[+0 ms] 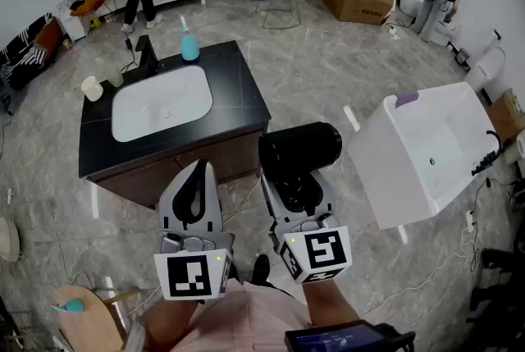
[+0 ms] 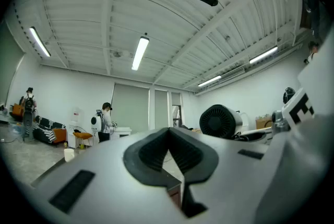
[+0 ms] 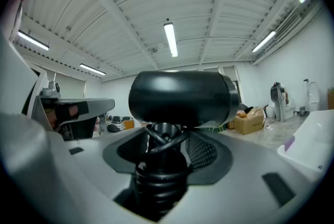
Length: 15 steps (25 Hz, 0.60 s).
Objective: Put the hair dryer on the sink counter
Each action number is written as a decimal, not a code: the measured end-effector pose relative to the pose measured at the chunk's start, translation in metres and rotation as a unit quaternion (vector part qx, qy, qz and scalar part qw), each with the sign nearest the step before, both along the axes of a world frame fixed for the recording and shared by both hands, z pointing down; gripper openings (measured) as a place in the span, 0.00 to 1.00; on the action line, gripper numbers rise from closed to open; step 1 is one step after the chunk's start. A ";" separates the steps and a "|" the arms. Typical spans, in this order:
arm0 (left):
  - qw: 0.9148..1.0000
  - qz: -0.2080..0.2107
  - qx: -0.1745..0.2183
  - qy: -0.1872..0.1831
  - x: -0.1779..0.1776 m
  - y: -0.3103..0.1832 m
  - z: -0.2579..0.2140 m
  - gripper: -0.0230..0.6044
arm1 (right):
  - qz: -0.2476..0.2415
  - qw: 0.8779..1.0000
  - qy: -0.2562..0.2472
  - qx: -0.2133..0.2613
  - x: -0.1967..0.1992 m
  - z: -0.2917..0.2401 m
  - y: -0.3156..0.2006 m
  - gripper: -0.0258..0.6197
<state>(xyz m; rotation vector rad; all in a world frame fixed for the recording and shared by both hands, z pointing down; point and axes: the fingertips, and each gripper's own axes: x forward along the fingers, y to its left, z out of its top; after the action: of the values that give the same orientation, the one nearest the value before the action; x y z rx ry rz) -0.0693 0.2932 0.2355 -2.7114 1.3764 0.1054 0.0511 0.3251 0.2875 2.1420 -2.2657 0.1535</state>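
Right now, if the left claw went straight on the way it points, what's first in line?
The sink counter. The shut, empty left claw aims at its front edge, and its brown front shows just past the tips. Height is unclear, so it might skim over the top.

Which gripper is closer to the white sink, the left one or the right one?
Left. The left gripper sits just in front of the counter, straight out from the sink. The right gripper, holding the hair dryer, is farther off, beyond the counter's right corner.
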 end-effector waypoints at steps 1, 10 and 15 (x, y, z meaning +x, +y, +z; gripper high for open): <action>1.000 0.000 0.001 0.000 0.002 0.000 0.000 0.05 | 0.002 1.000 -0.001 -0.001 0.002 0.001 0.001 0.41; 1.000 -0.001 0.003 -0.007 0.023 0.002 0.002 0.05 | 0.005 1.000 -0.011 0.006 0.026 0.002 0.003 0.41; 1.000 -0.012 0.006 -0.012 0.032 0.001 0.003 0.05 | -0.002 1.000 -0.016 0.005 0.040 0.004 0.000 0.41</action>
<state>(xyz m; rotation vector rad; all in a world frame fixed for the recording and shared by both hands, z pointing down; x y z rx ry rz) -0.0370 0.2938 0.2388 -2.6756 1.3973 0.0783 0.0915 0.3249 0.2915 2.1556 -2.2928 0.1791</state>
